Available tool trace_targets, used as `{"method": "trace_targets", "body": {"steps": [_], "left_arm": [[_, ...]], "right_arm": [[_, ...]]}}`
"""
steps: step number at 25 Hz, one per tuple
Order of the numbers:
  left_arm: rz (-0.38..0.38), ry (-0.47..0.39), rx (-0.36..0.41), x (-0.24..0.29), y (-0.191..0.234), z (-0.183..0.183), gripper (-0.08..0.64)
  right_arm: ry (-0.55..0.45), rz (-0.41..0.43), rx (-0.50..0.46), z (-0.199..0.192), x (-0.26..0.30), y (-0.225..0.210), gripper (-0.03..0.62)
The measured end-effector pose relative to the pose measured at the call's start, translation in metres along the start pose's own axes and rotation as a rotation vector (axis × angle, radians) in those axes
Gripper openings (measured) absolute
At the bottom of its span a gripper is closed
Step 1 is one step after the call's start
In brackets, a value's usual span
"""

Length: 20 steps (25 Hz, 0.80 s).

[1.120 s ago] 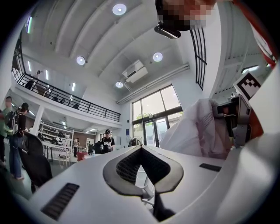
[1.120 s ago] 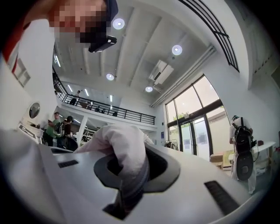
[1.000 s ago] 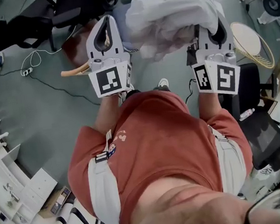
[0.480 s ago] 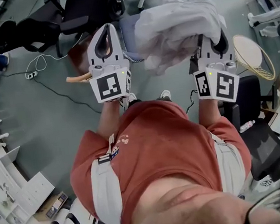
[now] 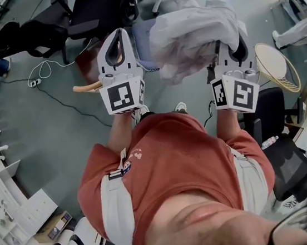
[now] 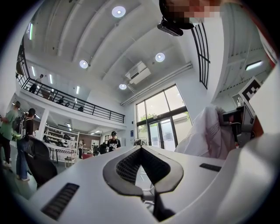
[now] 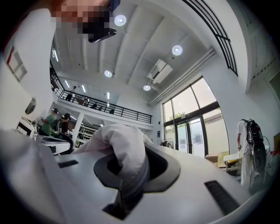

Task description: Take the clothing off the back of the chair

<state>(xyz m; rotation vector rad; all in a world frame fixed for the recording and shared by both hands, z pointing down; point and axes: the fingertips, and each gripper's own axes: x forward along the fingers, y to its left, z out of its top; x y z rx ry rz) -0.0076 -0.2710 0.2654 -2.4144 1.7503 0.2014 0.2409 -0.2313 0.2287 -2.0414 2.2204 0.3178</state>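
the right gripper (image 7: 131, 181) fingers are clamping the white clothing (image 5: 192, 30), which seems already lifted off the black chair (image 5: 96, 9); the left gripper (image 6: 141, 152) fingers are sitting together, holding nothing.

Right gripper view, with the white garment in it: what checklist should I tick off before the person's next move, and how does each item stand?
1. Right gripper shut on the white fabric garment: ok.
2. Fold seated deep in the grip, not only at the tips: ok, as the right gripper view shows.
3. Left gripper shut and empty, free to assist: ok.
4. Garment's hanging part free of the black office chair beyond it: cannot tell; the bundle hides what lies below.
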Motion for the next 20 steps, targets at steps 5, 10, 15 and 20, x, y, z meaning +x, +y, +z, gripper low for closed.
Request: {"method": "trace_targets", "body": {"steps": [5,10,15,20], "left_arm": [[-0.002,0.001,-0.005,0.0004,0.0011,0.0005,0.014],[-0.012,0.001,-0.018,0.0022,-0.001,0.0007,0.014],[-0.011,0.002,-0.044,0.0022,-0.0002,0.0025,0.015],[-0.019,-0.008,-0.023,0.0026,0.0,0.0018,0.014]], "right_arm": [[0.001,-0.002,-0.002,-0.0004,0.0003,-0.0001,0.061],[0.0,-0.002,-0.003,0.0002,0.0006,-0.0006,0.061],[0.002,-0.005,-0.008,0.0007,-0.0003,-0.002,0.061],[0.002,0.0,-0.018,0.0006,0.0009,0.001,0.061]]}}
